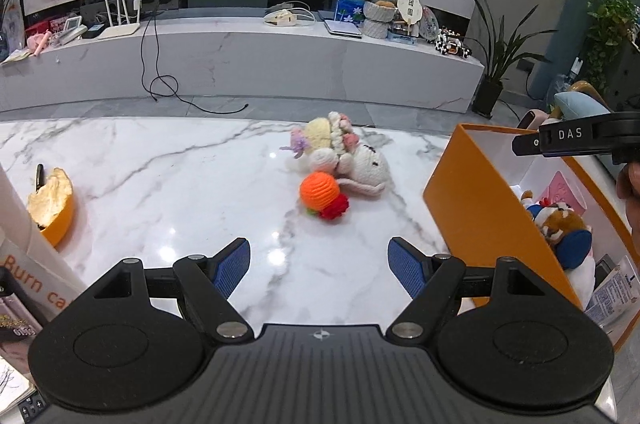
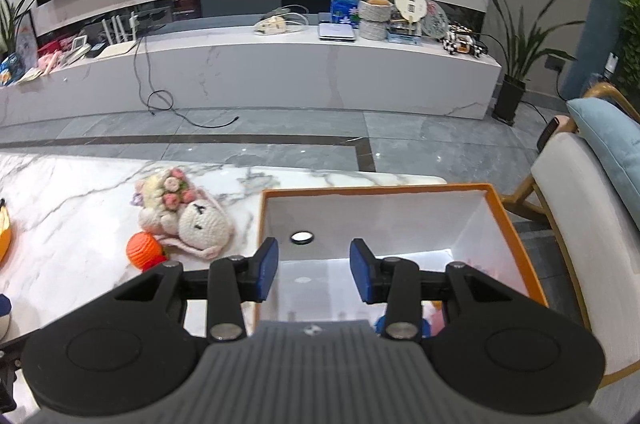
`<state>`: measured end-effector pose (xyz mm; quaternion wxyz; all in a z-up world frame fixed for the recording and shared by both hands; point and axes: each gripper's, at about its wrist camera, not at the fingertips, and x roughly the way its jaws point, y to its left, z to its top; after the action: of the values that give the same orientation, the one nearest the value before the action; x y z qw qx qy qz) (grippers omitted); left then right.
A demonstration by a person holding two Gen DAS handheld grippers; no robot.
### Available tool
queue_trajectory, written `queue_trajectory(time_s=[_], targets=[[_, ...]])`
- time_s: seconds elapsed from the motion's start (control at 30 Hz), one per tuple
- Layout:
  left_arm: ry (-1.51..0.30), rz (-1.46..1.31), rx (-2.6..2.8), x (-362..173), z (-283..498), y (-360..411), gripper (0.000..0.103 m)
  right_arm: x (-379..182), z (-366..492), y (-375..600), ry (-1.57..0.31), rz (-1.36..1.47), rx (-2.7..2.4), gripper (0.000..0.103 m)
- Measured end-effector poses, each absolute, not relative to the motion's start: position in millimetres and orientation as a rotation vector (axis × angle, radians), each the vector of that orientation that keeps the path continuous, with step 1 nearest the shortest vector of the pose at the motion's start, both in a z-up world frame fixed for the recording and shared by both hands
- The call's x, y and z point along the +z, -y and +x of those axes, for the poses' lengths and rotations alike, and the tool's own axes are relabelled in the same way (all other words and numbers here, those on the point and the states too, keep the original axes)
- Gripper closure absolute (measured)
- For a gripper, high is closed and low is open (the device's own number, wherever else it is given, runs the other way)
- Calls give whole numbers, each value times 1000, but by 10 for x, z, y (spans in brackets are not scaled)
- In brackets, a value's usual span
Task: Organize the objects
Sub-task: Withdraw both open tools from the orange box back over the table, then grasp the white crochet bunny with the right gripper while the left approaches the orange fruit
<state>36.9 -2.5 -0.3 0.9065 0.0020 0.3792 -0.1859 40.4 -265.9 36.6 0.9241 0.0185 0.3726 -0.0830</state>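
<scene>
A crocheted white bunny with a flower bunch (image 1: 340, 154) (image 2: 192, 220) lies on the marble table, and an orange-and-red crochet ball (image 1: 322, 194) (image 2: 145, 250) touches its near side. My left gripper (image 1: 319, 264) is open and empty, a short way in front of these toys. An orange box with a white inside (image 1: 476, 208) (image 2: 380, 189) stands to the right. It holds a brown-and-blue plush toy (image 1: 564, 230). My right gripper (image 2: 314, 270) hovers over the box, jaws partly apart with nothing between them.
At the table's left stand an orange bowl (image 1: 56, 220) with crumpled yellow stuff and a white tube (image 1: 28, 244). A black bar marked DAS (image 1: 572, 135) reaches over the box. A cushioned chair (image 2: 580, 192) stands right of it. A TV bench lies beyond the floor.
</scene>
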Motion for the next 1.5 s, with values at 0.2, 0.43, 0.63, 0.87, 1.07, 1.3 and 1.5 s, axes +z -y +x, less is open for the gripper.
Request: queue_trajectory(time_s=[0.2,0.43,0.63,0.87,1.07,1.3,1.5], targets=[[-797,-7,-375,-90,422,-75,13,342,395,2458,-772,-1,-135,61],[-842,-19,-341,-206,530,-143,13,334,426,2101,-773,-59,-61,60],[-839,-23,-341,-201,544,-168,13,281,484,1760,-788,-114,5,60],[-871,-19,-315,-285,624,-195,13,188,546,1487,-798,-159,41,53],[-888,43,-306,-312,648,-177,13,85,748,1376,-784,-175,21,40],[-899,52,-300,-343,673,-247,13,-125,1185,1399,-808,-153,-36,31],[-903,55,-289,-362,703,-302,13,-311,1615,1415,-830,-128,-30,14]])
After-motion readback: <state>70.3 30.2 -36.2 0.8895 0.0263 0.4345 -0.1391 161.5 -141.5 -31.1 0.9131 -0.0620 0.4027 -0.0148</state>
